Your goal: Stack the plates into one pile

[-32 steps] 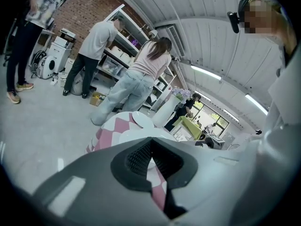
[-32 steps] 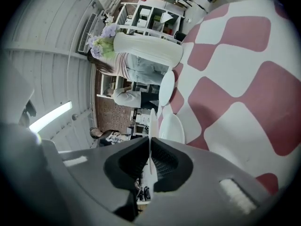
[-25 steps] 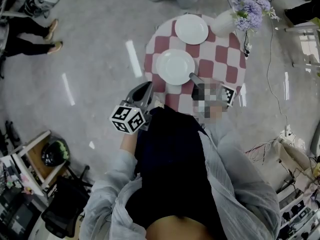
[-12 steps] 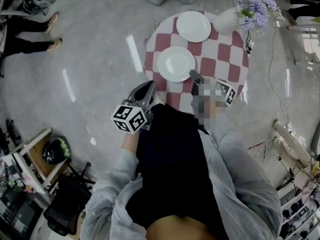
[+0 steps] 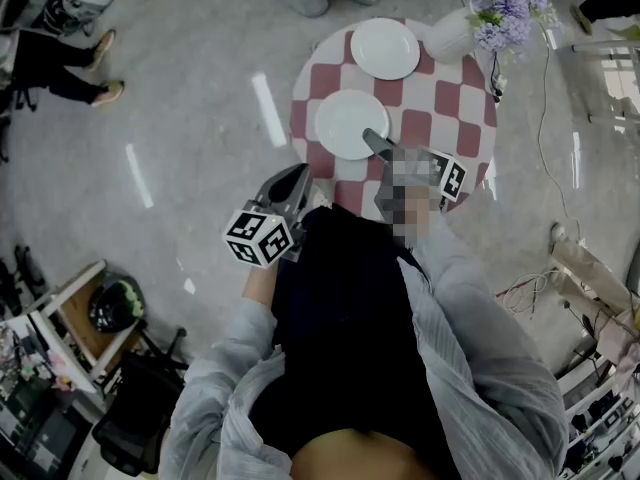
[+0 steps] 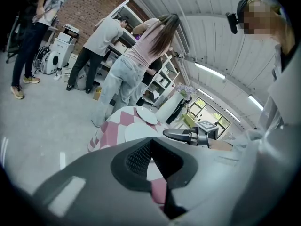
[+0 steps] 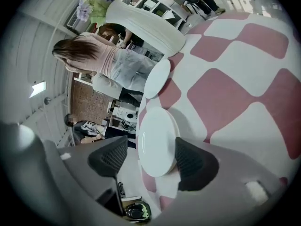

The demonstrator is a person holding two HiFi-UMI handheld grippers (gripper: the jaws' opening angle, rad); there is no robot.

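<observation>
The room has a pale, glossy floor point(image 5: 200, 118), a brick wall point(image 6: 89, 8) and white shelves point(image 6: 123, 13), where three people point(image 6: 136, 65) stand with their backs turned in the left gripper view. One round surface point(image 5: 440, 108) stands on the floor, covered in a red and white check cloth. At its far edge is one white vase point(image 5: 452, 36) holding purple flowers point(image 5: 500, 8). Two white plates lie on the cloth, well apart and not stacked. The far plate point(image 5: 385, 48) lies just beside the vase. The near plate point(image 5: 345, 118) lies towards the person's side of the surface. There are two hand-held grippers, each carrying one cube point(image 5: 258, 238) with square markers. The right hand-held gripper point(image 5: 372, 138) reaches over the cloth to the near plate's closest edge. Its jaws have just been opening and now stand spread, with the plate's rim between them. One pad sits close against the rim, the other clear of it, so the plate is not pinched. The left hand-held gripper point(image 5: 300, 173) hangs off the near edge of the surface, in front of the person's dark top. Its jaws are pressed together at the pads with nothing between them.
</observation>
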